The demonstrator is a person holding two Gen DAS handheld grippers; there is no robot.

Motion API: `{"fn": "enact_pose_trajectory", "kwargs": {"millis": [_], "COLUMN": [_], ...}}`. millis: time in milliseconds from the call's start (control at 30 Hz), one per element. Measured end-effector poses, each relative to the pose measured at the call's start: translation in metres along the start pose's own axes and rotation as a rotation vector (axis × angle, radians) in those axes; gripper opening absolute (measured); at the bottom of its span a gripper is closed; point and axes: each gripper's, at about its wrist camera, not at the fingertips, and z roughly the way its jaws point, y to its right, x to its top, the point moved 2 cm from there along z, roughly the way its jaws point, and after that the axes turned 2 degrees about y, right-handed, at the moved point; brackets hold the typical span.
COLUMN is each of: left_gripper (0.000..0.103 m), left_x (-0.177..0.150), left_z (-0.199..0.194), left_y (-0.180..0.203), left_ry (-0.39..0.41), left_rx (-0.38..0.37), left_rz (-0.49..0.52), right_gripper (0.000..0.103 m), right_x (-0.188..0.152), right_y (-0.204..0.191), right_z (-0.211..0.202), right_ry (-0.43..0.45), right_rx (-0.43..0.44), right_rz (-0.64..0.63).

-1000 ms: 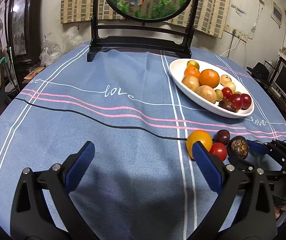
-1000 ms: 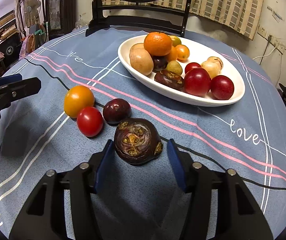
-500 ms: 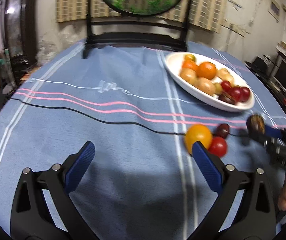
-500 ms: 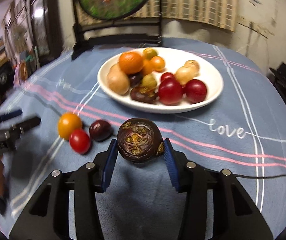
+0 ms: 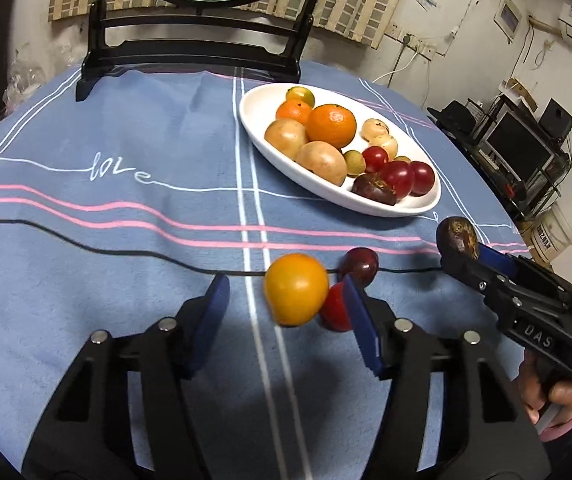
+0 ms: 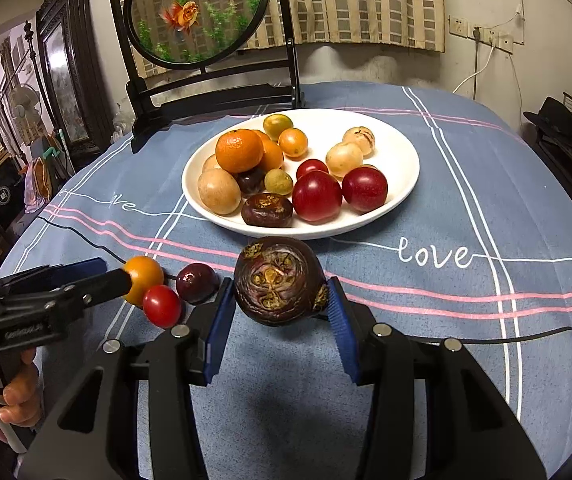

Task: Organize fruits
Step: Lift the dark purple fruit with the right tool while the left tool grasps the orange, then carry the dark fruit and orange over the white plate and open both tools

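A white oval plate (image 6: 399, 184) (image 5: 254, 120) holds several fruits at the table's far right. My right gripper (image 6: 280, 298) is shut on a dark purple water chestnut (image 6: 280, 286) (image 5: 457, 237) and holds it above the cloth, just short of the plate. My left gripper (image 5: 286, 304) is open around a yellow-orange tomato (image 5: 295, 288) (image 6: 144, 278) on the cloth. A red cherry tomato (image 6: 162, 306) (image 5: 335, 312) and a dark plum (image 6: 197, 283) (image 5: 359, 266) lie beside it.
The round table has a blue cloth (image 5: 126, 220) with pink, white and black lines. A black stand with a round goldfish panel (image 6: 198, 12) is at the back. Shelves and a monitor (image 5: 519, 144) stand past the right edge.
My left gripper has moved forward and right, so the yellow-orange tomato is now between its fingers, which have narrowed. My right gripper has lifted the water chestnut and carried it toward the plate.
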Motion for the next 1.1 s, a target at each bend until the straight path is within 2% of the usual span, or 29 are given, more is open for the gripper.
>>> {"fn": "enact_pose_trajectory", "kwargs": {"millis": [233, 533, 633, 867, 1100], "left_gripper": [0.050, 0.047, 0.041, 0.038, 0.038], "left_x": [0.005, 0.007, 0.006, -0.003, -0.010], "left_z": [0.012, 0.025, 0.026, 0.012, -0.010], "left_y": [0.011, 0.000, -0.001, 0.008, 0.008], "left_ry": [-0.019, -0.072, -0.076, -0.027, 0.028], "left_rx": [-0.016, -0.016, -0.019, 0.067, 0.095], "left_rz": [0.008, -0.066, -0.077, -0.001, 0.012], "right_gripper": [0.047, 0.047, 0.046, 0.046, 0.047], "right_x": [0.000, 0.000, 0.000, 0.000, -0.001], "right_y": [0.000, -0.001, -0.002, -0.002, -0.003], "right_z": [0.001, 0.001, 0.002, 0.002, -0.001], "right_ry": [-0.007, -0.002, -0.007, -0.006, 0.014], "right_rx": [-0.005, -0.008, -0.011, -0.010, -0.012], "right_rz": [-0.002, -0.009, -0.011, -0.011, -0.023]}}
